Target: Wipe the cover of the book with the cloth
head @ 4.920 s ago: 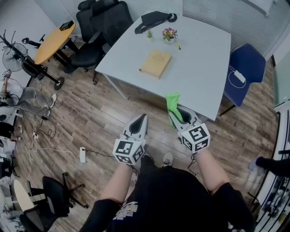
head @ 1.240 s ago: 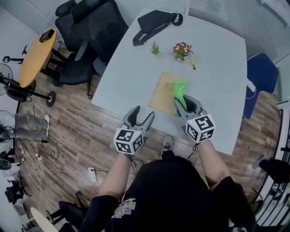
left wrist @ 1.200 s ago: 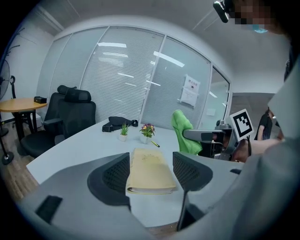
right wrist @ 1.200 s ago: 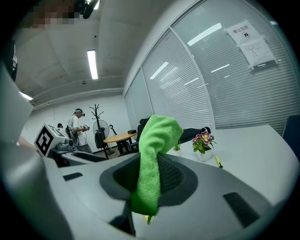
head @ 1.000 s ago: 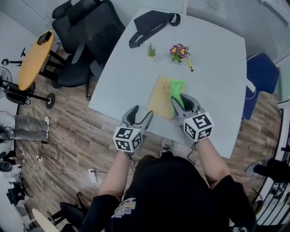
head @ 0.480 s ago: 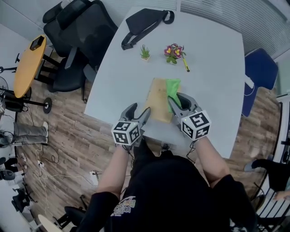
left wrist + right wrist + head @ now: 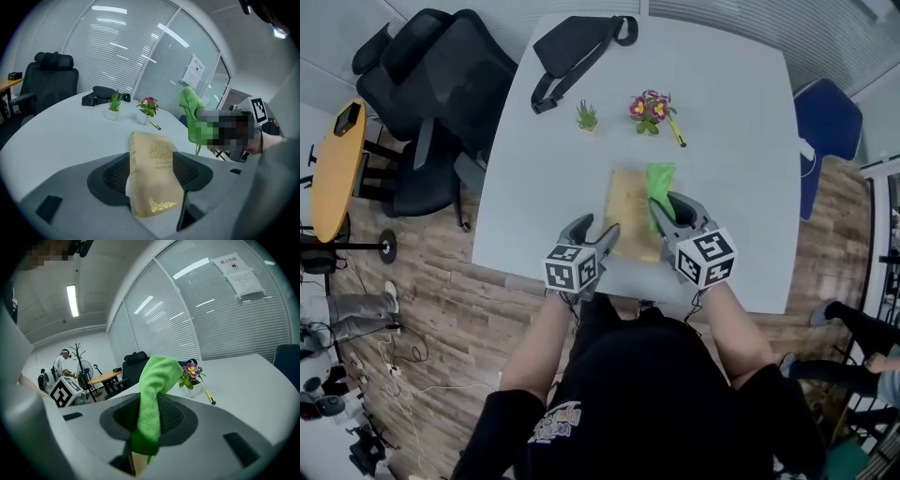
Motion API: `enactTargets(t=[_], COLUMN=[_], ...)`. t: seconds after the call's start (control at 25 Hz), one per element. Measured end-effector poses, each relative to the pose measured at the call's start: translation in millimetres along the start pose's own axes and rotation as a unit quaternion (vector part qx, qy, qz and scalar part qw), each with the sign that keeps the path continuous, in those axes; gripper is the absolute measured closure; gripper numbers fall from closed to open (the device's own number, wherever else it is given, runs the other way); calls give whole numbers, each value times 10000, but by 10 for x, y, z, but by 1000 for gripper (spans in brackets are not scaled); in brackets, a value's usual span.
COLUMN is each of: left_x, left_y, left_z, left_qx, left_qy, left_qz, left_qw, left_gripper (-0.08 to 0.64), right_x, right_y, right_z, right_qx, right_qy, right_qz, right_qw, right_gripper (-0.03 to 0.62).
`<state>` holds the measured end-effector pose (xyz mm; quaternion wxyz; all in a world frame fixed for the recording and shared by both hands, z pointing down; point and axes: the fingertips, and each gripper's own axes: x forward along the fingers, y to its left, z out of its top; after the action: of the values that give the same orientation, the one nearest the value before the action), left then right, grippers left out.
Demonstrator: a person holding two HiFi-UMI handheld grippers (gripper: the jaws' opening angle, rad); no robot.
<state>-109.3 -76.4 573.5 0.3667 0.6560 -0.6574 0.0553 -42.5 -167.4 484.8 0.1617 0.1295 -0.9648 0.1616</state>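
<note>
White table (image 7: pixel 741 141) is now seen filling the upper middle of the head view. Some seconds earlier it was seen farther off, and both grippers were held over the wooden floor (image 7: pixel 441 309). The book (image 7: pixel 630 216), tan with gilt print, is laid flat near the table's lower edge, at the centre of the frame.

The left gripper (image 7: pixel 597 228) has been brought from the table edge up to the book's lower left corner. Its jaws are spread, and in the left gripper view the book's near end is seen between them. Contact with the pads cannot be judged. The right gripper (image 7: pixel 667 202) is kept pinched on the green cloth (image 7: pixel 659 183), as in every earlier frame. The cloth is draped forward over the right strip of the cover, so that part of the book is hidden.

Black chairs (image 7: pixel 431 84) are seen at the upper left beside the table, and a blue chair (image 7: pixel 825 112) at the upper right. A black bag (image 7: pixel 577 42) is laid at the table's top edge. Below it, flowers (image 7: pixel 648 106), a small plant (image 7: pixel 586 115) and a yellow pen (image 7: pixel 676 133) are set above the book, apart from it.
</note>
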Motion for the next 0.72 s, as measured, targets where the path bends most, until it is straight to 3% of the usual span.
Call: enactTargets(t=[0.52,0.72], left_x=[432,544], left_y=[216,281], left_z=[-86,-98], left_qx=[319,257], left_qy=[817,997], left_qz=[-956,-1224], left_qw=[9915,9871], left_gripper=[285,285], right_x=[293,374], right_y=[-59,-71], right_z=[-30,-76], right_qx=[198,330], right_qy=[176,260], right_qz=[-874,-1126], right_qw=[9958,9928], right_gripper=[495,495])
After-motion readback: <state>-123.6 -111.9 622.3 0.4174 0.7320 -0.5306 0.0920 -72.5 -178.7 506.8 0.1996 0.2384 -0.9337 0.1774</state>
